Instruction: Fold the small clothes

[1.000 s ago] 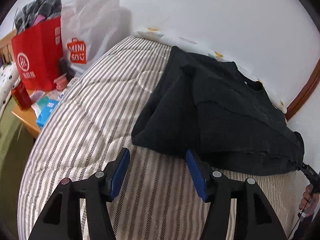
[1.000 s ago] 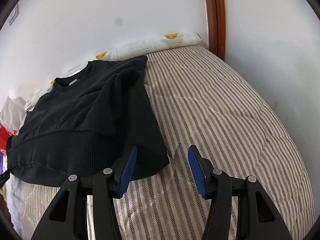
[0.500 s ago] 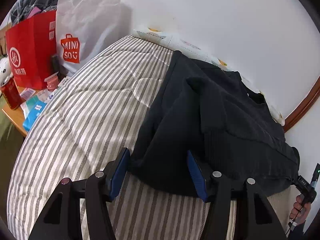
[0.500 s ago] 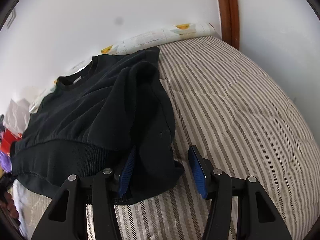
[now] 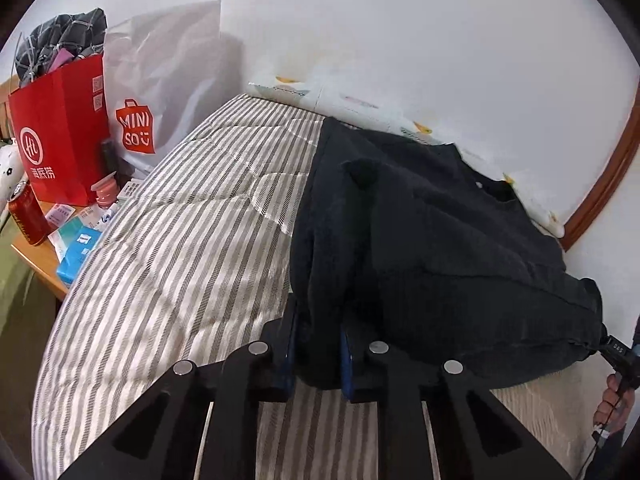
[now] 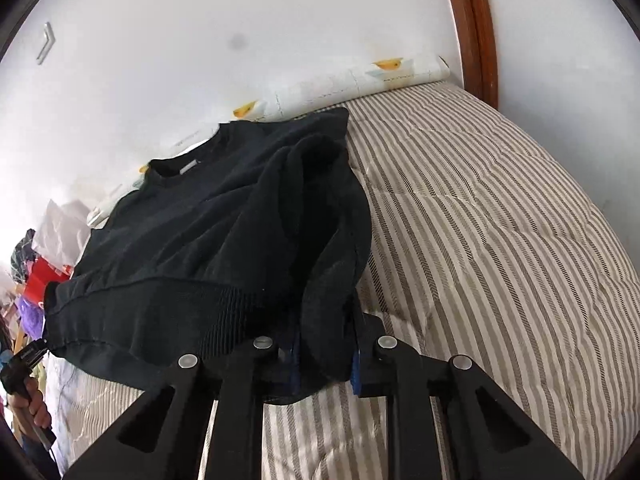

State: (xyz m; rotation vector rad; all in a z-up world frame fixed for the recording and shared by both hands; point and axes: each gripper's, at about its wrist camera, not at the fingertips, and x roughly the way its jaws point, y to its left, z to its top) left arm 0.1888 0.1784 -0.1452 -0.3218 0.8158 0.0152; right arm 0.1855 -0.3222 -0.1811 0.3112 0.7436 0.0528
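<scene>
In the left wrist view, the left gripper (image 5: 316, 344) was seen closing on the near left corner of the black top (image 5: 420, 240), a bunched fold of cloth pinched between its 2 blue pads (image 5: 347, 364). The top lay on the striped quilt (image 5: 180, 248), its neck toward the wall and its ribbed hem toward the camera, with both sleeves already folded in over the body. At the far right edge the other gripper's tip met the opposite hem corner, a hand (image 5: 614, 396) below it. A red bag (image 5: 60, 136) and a white bag (image 5: 160, 92) stood well apart on the left.

In the right wrist view, the right gripper (image 6: 324, 356) was likewise closing on the near right corner, thick folded cloth filling the gap between its pads (image 6: 356, 376). The hem band ran leftward to the corner by the other gripper.

The step in hand was judged to be the lift of the hem for a fold toward the neck. It would be done well if both layers were kept in each pinch, the 2 corners were raised together and level, the hem was held taut between them, and the sleeves were not dragged out of place.
</scene>
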